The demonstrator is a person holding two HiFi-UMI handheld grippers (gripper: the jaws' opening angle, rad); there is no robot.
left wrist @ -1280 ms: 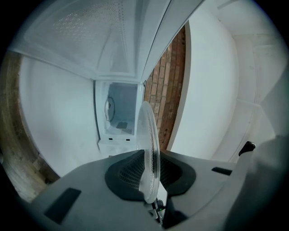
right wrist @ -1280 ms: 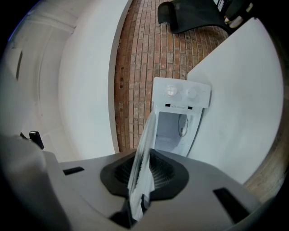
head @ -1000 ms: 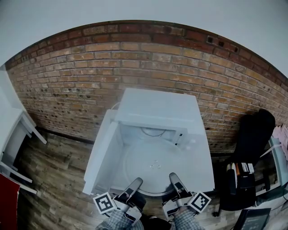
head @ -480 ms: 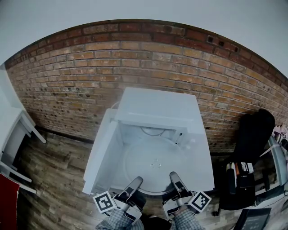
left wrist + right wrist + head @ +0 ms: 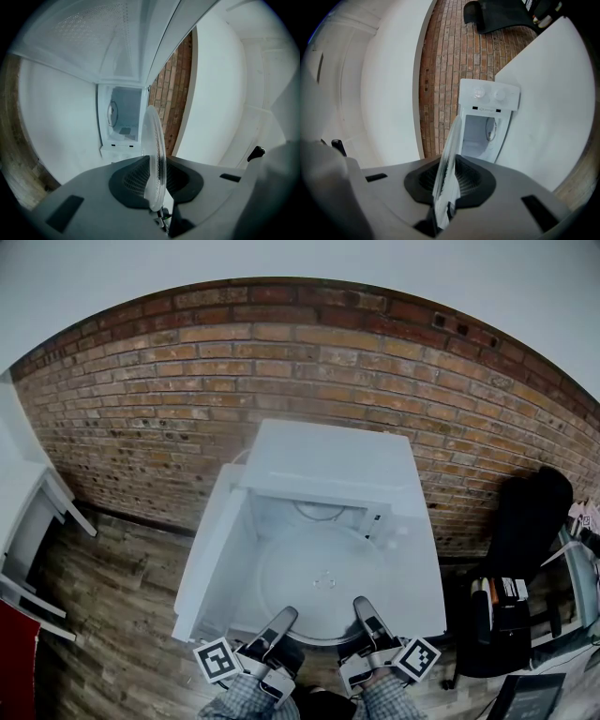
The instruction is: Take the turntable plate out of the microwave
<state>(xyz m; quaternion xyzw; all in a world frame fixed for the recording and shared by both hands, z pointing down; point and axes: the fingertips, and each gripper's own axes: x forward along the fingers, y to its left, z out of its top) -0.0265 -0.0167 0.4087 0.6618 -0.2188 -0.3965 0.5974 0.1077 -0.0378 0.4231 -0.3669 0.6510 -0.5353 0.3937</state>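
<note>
The clear glass turntable plate is out in front of the open white microwave, held level over the white table. My left gripper is shut on the plate's near left rim, and my right gripper is shut on its near right rim. In the left gripper view the plate stands edge-on between the dark pads of the left gripper, with the microwave's cavity beyond. The right gripper view shows the plate pinched in the right gripper, and the microwave with two knobs behind it.
The microwave door hangs open to the left. A brick wall stands behind. The white table carries the microwave. A black chair with clutter is at the right, white furniture at the left, over a wooden floor.
</note>
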